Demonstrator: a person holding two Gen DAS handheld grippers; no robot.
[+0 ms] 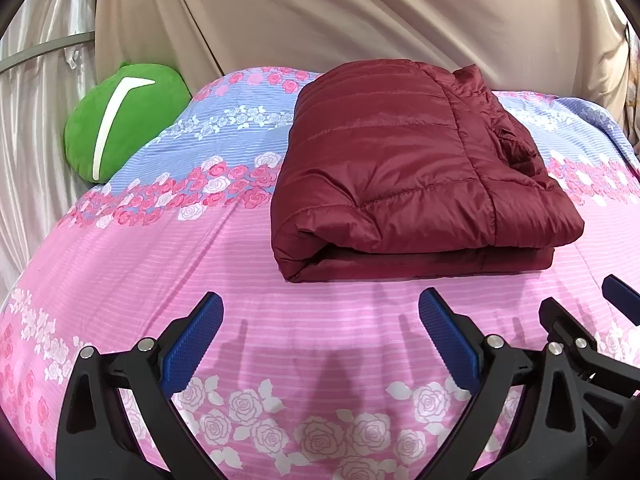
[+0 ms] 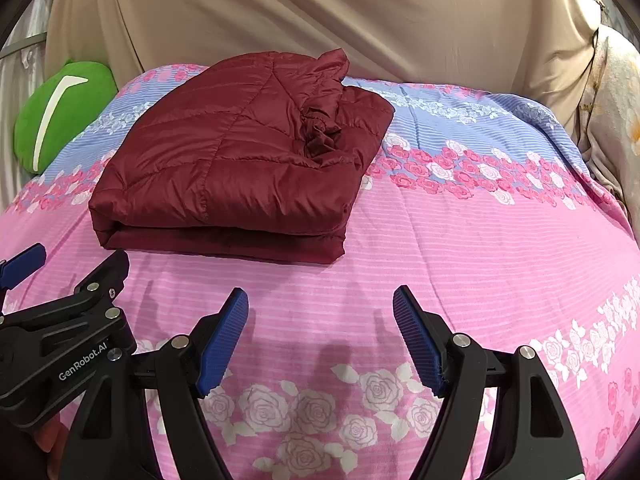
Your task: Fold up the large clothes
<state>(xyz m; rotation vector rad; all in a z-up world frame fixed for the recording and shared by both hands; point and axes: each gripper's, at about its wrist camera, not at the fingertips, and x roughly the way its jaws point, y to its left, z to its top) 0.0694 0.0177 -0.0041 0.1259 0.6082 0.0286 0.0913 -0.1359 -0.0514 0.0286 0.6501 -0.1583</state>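
A dark red quilted puffer jacket lies folded into a thick rectangle on the bed, its collar bunched at the far right corner. It also shows in the right wrist view. My left gripper is open and empty, hovering over the bedspread a little in front of the jacket's folded edge. My right gripper is open and empty, in front of and to the right of the jacket. Neither touches the jacket. The right gripper's body shows at the right edge of the left wrist view.
The bed is covered by a pink and blue rose-patterned bedspread. A green round plush cushion sits at the far left of the bed. Beige draped fabric hangs behind the bed. Pale floral fabric stands at the far right.
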